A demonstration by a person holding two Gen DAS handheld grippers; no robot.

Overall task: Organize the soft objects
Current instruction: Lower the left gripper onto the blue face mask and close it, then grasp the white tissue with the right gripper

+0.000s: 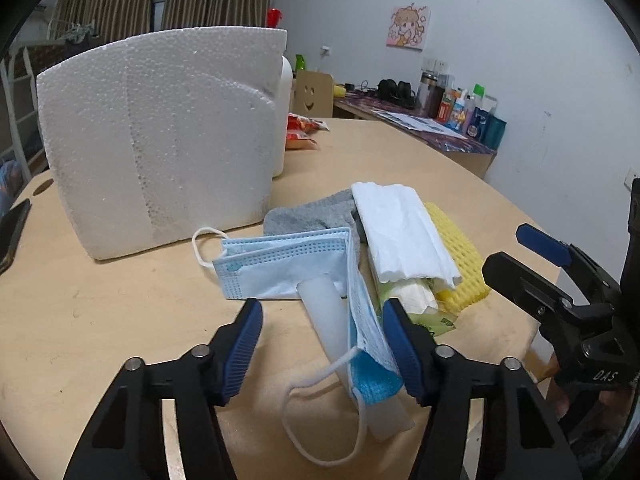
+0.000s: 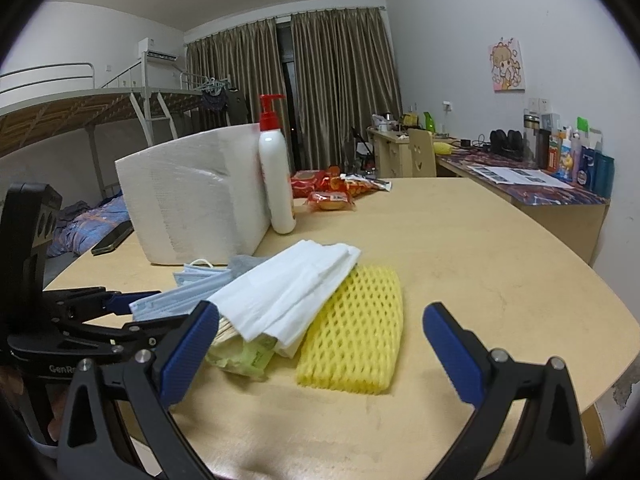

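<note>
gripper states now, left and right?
Left gripper: open, jaws around a folded blue face mask, pads not pressing.
Right gripper: open, holding nothing.

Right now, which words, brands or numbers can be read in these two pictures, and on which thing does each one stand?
"DAS": on the black body of the right gripper, in the left wrist view.
"GenRo", cut off after that: on the black body of the left gripper, in the right wrist view.
Green packet: its print is too blurred to read.
Red snack bags, the bottles on the side desk, and the printed sheets: too small to read.
</note>
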